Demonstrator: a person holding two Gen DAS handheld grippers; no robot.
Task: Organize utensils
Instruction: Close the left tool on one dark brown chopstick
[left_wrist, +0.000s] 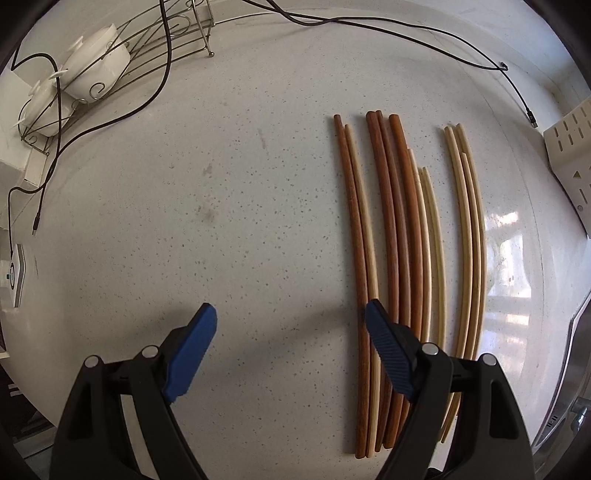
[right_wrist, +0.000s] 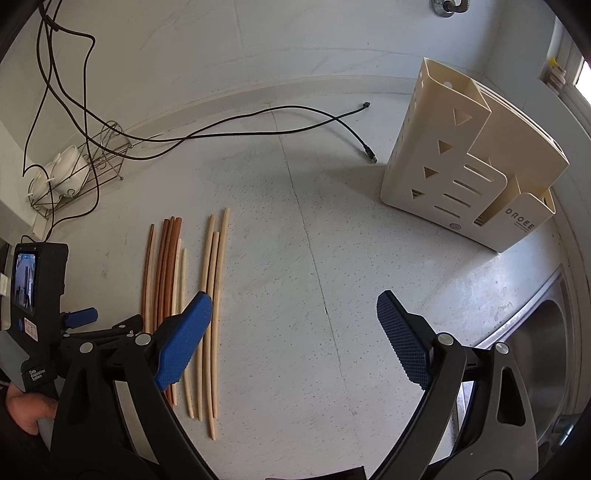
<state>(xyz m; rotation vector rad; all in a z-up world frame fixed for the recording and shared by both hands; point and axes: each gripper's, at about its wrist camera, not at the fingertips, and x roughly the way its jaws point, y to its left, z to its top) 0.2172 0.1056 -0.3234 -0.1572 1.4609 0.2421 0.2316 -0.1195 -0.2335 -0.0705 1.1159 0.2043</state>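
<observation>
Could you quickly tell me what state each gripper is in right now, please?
Left gripper: open, holding nothing, over the chopsticks.
Right gripper: open, holding nothing, jaws wide above the countertop.

wood, stone, plastic and wire

the chopsticks (left_wrist: 391, 258) look like smooth matt wood, some dark brown and some pale; the countertop (left_wrist: 240, 221) under the left gripper (left_wrist: 291, 354) is speckled stone with a soft gloss; ahead of the right gripper (right_wrist: 295, 343) the utensil holder (right_wrist: 454, 177) is matt cream plastic; the gripper pads (right_wrist: 402, 343) are ribbed blue plastic; the rack (left_wrist: 147, 48) is thin metal wire with glossy white bowls (left_wrist: 99, 62).
</observation>
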